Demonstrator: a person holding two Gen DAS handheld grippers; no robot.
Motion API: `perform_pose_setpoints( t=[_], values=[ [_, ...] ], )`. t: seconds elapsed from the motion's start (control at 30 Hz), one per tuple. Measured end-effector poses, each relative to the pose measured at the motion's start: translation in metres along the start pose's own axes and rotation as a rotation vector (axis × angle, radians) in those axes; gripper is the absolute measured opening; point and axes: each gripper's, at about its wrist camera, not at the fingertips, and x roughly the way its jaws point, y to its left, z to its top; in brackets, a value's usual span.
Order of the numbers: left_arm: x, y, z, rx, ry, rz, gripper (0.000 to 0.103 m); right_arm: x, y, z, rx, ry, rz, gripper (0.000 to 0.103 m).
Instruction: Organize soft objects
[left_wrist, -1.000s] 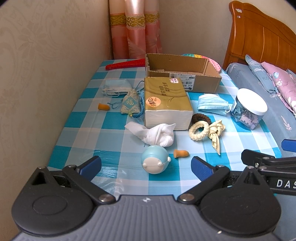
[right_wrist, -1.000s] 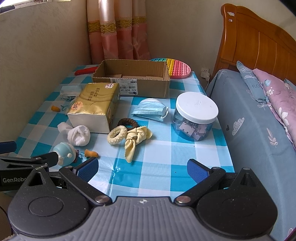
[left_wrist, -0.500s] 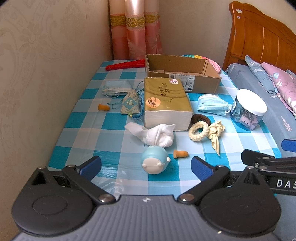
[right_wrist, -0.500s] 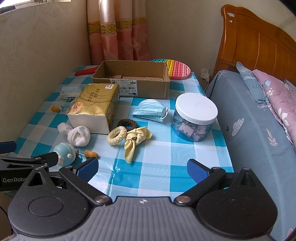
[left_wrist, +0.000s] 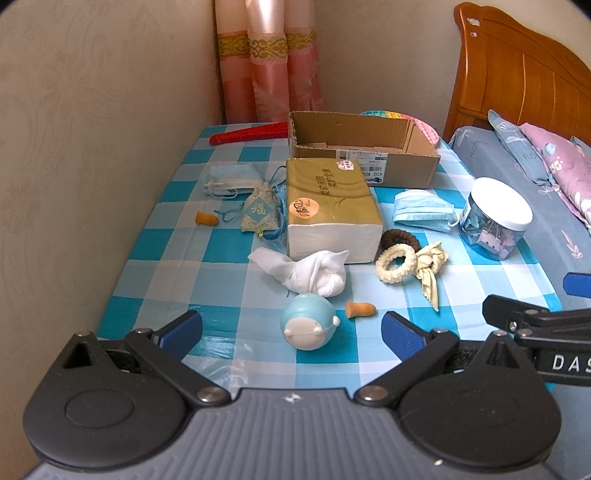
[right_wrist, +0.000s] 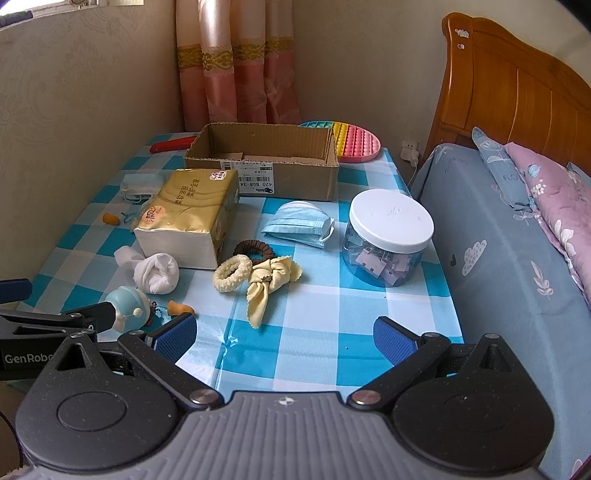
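My left gripper (left_wrist: 291, 332) is open and empty at the table's near edge, a blue squishy toy (left_wrist: 308, 326) between its fingers' line. Beyond it lie a white rolled sock (left_wrist: 314, 273), an orange earplug (left_wrist: 360, 308), a cream scrunchie with a yellow bow (left_wrist: 406, 262), a brown scrunchie (left_wrist: 400, 238), a tissue pack (left_wrist: 330, 210), a sachet (left_wrist: 258, 212) and two face masks (left_wrist: 423, 210) (left_wrist: 229, 179). An open cardboard box (left_wrist: 362, 147) stands at the back. My right gripper (right_wrist: 284, 336) is open and empty over the near edge, right of the scrunchie (right_wrist: 232, 273).
A clear jar with a white lid (right_wrist: 388, 236) stands at the right. A rainbow pop-it mat (right_wrist: 351, 142) and a red object (right_wrist: 171, 144) lie at the back. A wall runs along the left, a bed (right_wrist: 517, 258) along the right.
Both grippers have barely moved; the views have shifted very slightly. Nothing on the table has moved.
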Motion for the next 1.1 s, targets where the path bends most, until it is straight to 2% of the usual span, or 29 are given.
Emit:
perform_pose_setpoints(
  t=[0.5,0.8,0.9,1.1],
  values=[
    [0.002,-0.001,0.000,0.048,-0.056,-0.031,0.102,0.001,-0.002,0.002,-0.030,-0.030,0.003,0.103],
    [0.017,0.013,-0.005,0.067,-0.098,-0.040,0.102,0.005,-0.008,0.002,-0.071,-0.093,0.100,0.103],
    [0.024,0.015,-0.008,0.109,-0.087,-0.043,0.102,0.009,-0.013,-0.001,-0.086,-0.108,0.114,0.103],
    [0.039,0.015,-0.017,0.151,-0.047,-0.118,0.102,0.032,-0.023,-0.011,-0.132,-0.093,0.152,0.103]
  ],
)
